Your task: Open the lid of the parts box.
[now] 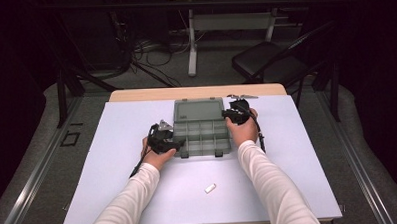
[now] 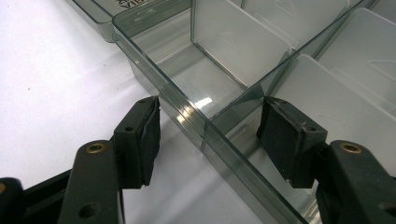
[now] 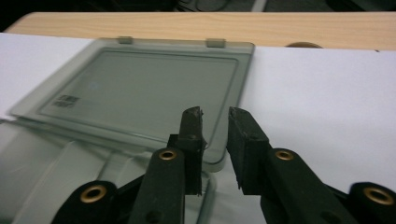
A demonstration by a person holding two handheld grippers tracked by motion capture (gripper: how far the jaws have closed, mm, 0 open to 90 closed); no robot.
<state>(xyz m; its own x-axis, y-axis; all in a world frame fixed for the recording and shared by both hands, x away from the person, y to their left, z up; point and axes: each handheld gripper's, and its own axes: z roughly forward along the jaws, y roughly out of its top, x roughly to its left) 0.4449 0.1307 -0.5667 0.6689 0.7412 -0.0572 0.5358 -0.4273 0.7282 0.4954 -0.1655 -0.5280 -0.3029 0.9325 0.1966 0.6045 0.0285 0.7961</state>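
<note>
Nearest the person, a small white object [image 1: 210, 188] is seen lying on the white table cover [image 1: 113, 160], well behind both grippers and untouched.

The left gripper [image 2: 208, 135] is held wide, its jaws astride the near left wall of the compartment box [image 1: 201, 134]: one pad [image 2: 148, 140] is outside the wall, the other inside a compartment, with a gap on both sides. The wall is thin, clear, hard plastic, so it is judged light, stiff and slippery; a hold low on the wall beside a divider [image 2: 238, 42], where the wall is braced, is judged the firmest.

The right gripper [image 3: 215, 140] is narrowed to a small gap at the corner of the opened lid [image 3: 140, 93], which lies flat on the table beyond the box. Whether the lid edge is actually pinched cannot be told. The lid is thin and hinged, so it is judged likely to flex if lifted by one corner.
</note>
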